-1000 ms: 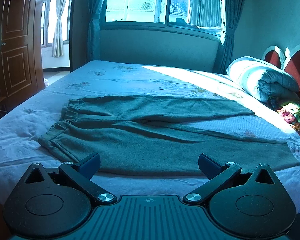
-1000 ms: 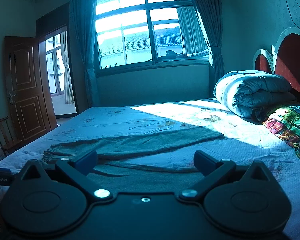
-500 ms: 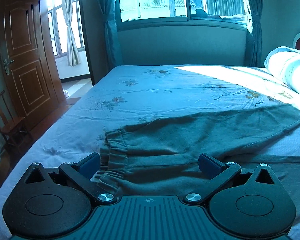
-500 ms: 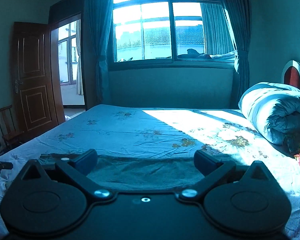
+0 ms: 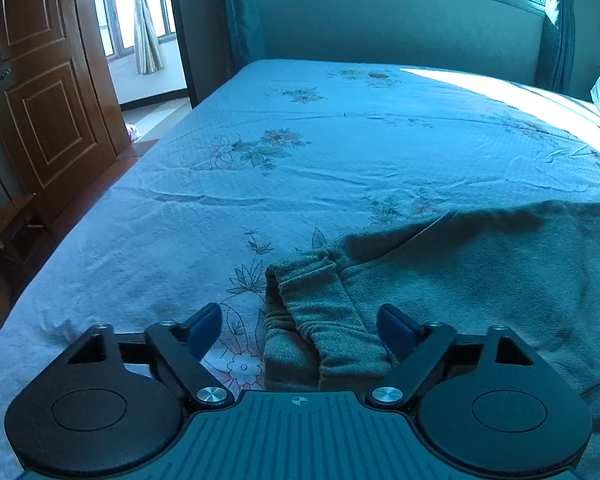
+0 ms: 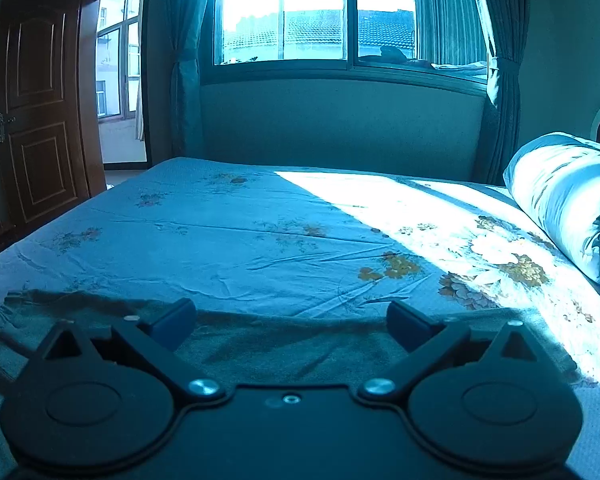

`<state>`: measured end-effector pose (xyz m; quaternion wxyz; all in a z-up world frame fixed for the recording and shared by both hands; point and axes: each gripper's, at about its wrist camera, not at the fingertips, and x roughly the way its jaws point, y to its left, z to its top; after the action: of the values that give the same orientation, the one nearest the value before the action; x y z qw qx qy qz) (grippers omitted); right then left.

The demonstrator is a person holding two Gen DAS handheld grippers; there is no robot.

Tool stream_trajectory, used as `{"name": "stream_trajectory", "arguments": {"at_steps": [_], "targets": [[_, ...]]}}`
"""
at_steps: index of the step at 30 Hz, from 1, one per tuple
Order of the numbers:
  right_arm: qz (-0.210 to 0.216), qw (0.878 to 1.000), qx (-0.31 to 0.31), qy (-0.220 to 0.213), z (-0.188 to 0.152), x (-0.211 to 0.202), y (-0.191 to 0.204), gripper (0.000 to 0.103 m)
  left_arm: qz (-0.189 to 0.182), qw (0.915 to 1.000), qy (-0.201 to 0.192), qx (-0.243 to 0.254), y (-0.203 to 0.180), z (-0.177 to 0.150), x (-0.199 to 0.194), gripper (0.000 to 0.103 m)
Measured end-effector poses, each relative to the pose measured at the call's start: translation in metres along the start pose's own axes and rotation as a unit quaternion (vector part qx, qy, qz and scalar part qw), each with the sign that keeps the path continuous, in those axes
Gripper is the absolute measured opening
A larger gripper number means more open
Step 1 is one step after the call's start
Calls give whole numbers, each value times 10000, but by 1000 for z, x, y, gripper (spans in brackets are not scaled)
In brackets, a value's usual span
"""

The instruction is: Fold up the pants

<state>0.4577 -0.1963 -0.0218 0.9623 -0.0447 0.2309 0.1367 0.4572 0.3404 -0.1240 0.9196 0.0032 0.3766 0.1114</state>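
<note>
Grey-green pants lie flat on the floral bed sheet. In the left wrist view the elastic waistband lies bunched between the open fingers of my left gripper, which hovers low over it. In the right wrist view a pant leg stretches across the bed under my right gripper, which is open and holds nothing, just above the leg's far edge.
A rolled duvet lies at the right by the headboard. A brown door and a wooden chair stand left of the bed. A window with curtains is on the far wall.
Both grippers have dropped lower and closer to the pants. The left one has swung left onto the waistband; the right one now sits over the leg's edge. Both stay open.
</note>
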Motion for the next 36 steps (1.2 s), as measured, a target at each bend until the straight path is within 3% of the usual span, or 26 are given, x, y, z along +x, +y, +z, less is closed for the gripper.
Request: {"name": "stream_trajectory", "arguments": {"at_steps": [4, 7, 10, 13, 14, 15, 18, 19, 26, 29, 32, 34, 36], "targets": [[-26, 9999, -104, 125, -2, 34, 2, 96, -152, 9995, 265, -60, 9, 3, 52, 78], [-33, 9997, -155, 205, -4, 53, 3, 96, -424, 9986, 252, -205, 6, 9, 76, 77], [65, 9994, -147, 303, -7, 66, 1, 96, -377, 9986, 300, 197, -14, 11, 89, 69], [189, 9984, -304, 441, -6, 83, 3, 96, -674, 9974, 244, 35, -13, 16, 82, 27], [208, 9980, -351, 474, -6, 89, 3, 96, -666, 9976, 178, 77, -14, 18, 77, 24], [274, 9973, -394, 559, -5, 100, 2, 94, -626, 9979, 90, 161, -15, 19, 73, 23], [397, 9940, -626, 804, -5, 128, 3, 70, -636, 9979, -126, 15, -9, 20, 58, 22], [463, 9930, -681, 852, -5, 134, 3, 67, -656, 9977, -188, -53, -6, 20, 54, 23], [858, 9801, -1240, 1289, -9, 182, 13, 60, -735, 9972, 62, 77, 3, 25, 63, 24], [1098, 9682, -1644, 1537, -10, 196, 16, 58, -690, 9973, 149, 197, -1, 23, 71, 24], [1261, 9569, -1941, 1755, -7, 210, 16, 62, -684, 9972, 179, 237, -2, 20, 75, 25], [1267, 9533, -2037, 1834, -5, 218, 15, 75, -671, 9973, 191, 247, -3, 20, 77, 26], [1443, 9515, -1867, 1973, -5, 223, 9, 70, -659, 9972, 214, 274, -3, 20, 79, 27]]}}
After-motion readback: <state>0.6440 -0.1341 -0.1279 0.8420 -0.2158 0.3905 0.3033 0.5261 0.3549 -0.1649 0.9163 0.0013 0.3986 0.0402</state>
